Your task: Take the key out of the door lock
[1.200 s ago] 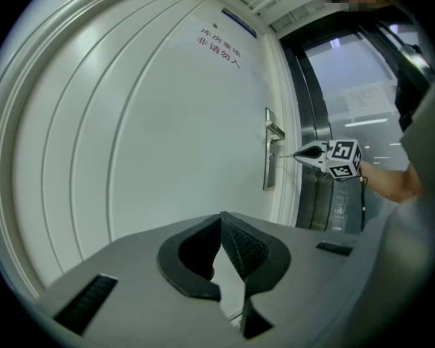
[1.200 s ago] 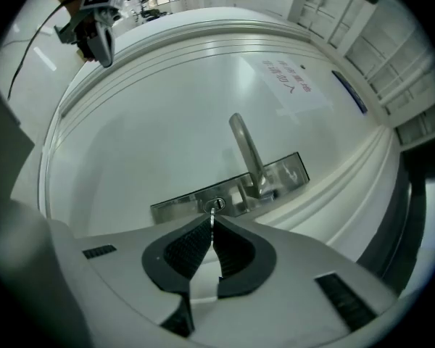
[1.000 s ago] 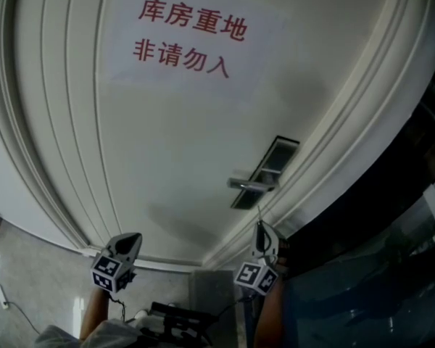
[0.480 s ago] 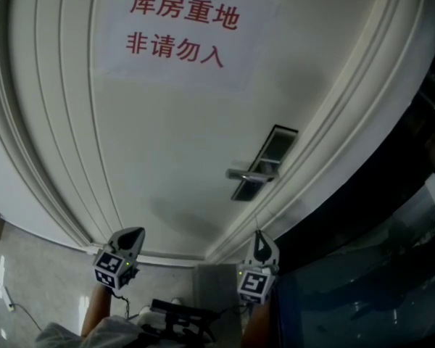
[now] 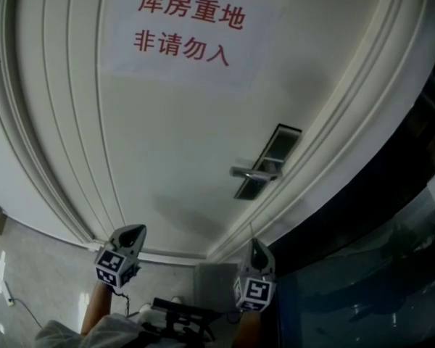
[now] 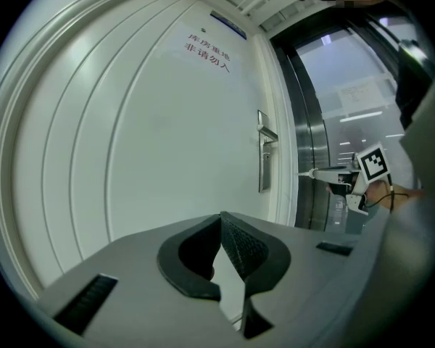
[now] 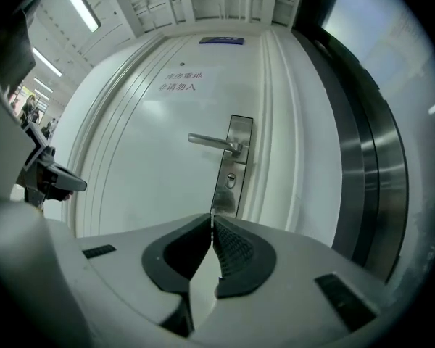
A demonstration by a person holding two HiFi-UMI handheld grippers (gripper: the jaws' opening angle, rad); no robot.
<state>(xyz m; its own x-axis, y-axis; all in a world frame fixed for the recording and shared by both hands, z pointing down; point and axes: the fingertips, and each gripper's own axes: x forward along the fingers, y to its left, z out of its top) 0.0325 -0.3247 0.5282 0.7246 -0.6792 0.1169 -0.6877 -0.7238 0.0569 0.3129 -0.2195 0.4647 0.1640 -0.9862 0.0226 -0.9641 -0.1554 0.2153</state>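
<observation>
**Change since the earlier frames:** the right gripper [image 5: 251,243] sits lower and further back from the door, and its marker cube [image 5: 254,293] has rolled to face the camera more squarely. The left gripper [image 5: 136,230] is unmoved.

**Door** [image 5: 181,136]: white, with moulded frame lines. A paper sign [image 5: 185,31] with red characters is high on it.

**Lock plate** [image 7: 232,167]: metal and upright. The lever handle [image 7: 212,142] is level and points left. The keyhole [image 7: 230,180] is below the handle.

**Right gripper:** held level, aimed at the plate's lower end and apart from it. Its jaws are pinched together on the key.

**Left gripper:** level, facing the door's left part, well apart from the lock. Its jaws are closed tip to tip.

**Key** [image 7: 212,212]: a thin blade seen edge-on. It stands out beyond the right jaw tips, clear of the keyhole, and points at the door.
</observation>
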